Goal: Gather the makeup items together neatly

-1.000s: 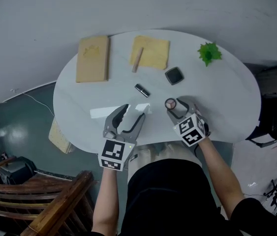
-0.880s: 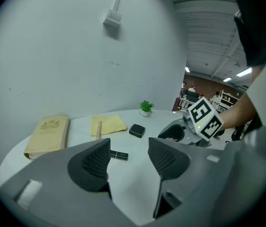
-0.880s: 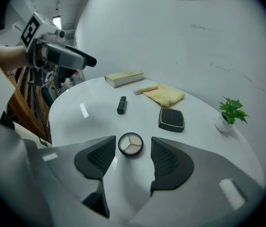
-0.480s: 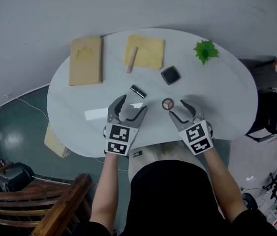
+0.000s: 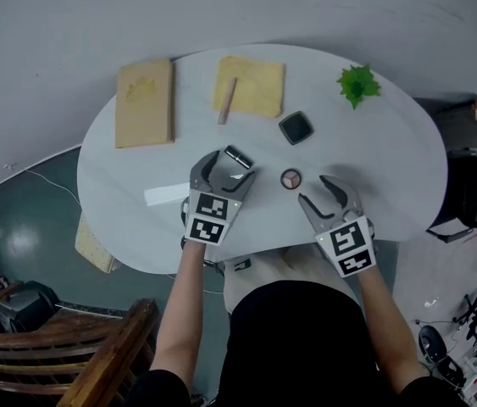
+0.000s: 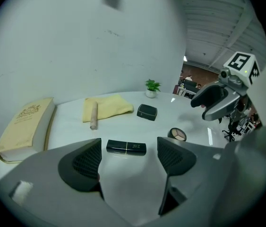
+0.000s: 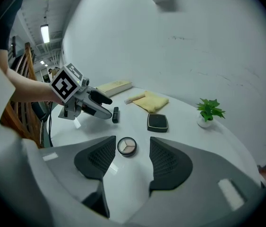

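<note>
My left claw (image 5: pixel 224 170) has come down, its jaws just opening wide and still empty. The lipstick (image 5: pixel 238 157) lies just ahead, left of the round compact (image 5: pixel 291 178). I judge it ready to grab. My right claw (image 5: pixel 323 192) is open, just short of that compact.

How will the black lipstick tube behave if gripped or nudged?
The lipstick tube looks rigid and small: probably light, firm to pinch. Lying on its side on the glossy table, it would likely slide when nudged, or roll if round. It lies crosswise to the left gripper's jaws, which have just been opening, so they'd catch its ends.
</note>
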A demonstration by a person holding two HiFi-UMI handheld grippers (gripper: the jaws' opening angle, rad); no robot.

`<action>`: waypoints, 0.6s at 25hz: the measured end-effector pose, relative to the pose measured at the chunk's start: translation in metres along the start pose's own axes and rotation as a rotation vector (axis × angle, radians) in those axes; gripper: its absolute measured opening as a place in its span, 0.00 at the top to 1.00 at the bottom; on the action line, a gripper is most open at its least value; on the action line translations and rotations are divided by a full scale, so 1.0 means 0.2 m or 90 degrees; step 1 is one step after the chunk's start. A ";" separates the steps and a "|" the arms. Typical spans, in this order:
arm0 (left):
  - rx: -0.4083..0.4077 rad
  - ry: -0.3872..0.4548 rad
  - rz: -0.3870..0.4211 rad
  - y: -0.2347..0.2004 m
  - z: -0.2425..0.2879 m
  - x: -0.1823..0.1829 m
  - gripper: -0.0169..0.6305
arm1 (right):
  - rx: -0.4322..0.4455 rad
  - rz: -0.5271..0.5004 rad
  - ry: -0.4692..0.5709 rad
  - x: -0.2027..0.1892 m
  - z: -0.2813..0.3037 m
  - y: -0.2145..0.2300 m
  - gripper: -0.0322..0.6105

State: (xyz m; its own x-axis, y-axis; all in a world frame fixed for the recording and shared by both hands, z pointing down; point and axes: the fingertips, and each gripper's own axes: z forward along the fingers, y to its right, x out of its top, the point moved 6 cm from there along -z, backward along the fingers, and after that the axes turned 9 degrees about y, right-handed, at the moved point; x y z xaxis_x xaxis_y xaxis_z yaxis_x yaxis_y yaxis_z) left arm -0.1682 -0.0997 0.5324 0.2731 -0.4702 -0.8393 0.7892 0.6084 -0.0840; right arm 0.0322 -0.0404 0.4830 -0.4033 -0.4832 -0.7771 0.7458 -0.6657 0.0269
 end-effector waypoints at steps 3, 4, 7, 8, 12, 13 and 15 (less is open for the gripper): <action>-0.010 -0.014 0.013 -0.01 0.04 -0.03 0.41 | -0.009 0.006 -0.002 -0.01 -0.02 0.01 0.61; -0.013 -0.018 0.016 -0.02 0.06 -0.04 0.41 | -0.013 0.008 -0.003 -0.02 -0.02 0.02 0.61; -0.021 -0.028 0.020 -0.02 0.10 -0.05 0.41 | -0.023 0.015 -0.003 -0.03 -0.04 0.03 0.61; -0.023 -0.031 0.021 -0.02 0.11 -0.06 0.41 | -0.026 0.018 -0.004 -0.04 -0.05 0.03 0.61; -0.025 -0.038 0.025 -0.02 0.13 -0.07 0.42 | -0.035 0.027 -0.006 -0.06 -0.07 0.04 0.61; -0.024 -0.039 0.026 -0.02 0.14 -0.08 0.43 | -0.037 0.029 -0.006 -0.06 -0.07 0.05 0.61; -0.023 -0.040 0.030 -0.03 0.14 -0.08 0.46 | -0.040 0.033 -0.005 -0.06 -0.07 0.05 0.61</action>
State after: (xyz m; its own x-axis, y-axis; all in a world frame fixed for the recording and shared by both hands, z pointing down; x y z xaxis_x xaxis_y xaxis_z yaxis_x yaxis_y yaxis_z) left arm -0.1613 -0.1130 0.5605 0.3445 -0.4789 -0.8075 0.7548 0.6527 -0.0651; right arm 0.0526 -0.0323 0.4838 -0.3675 -0.5201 -0.7710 0.7972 -0.6031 0.0268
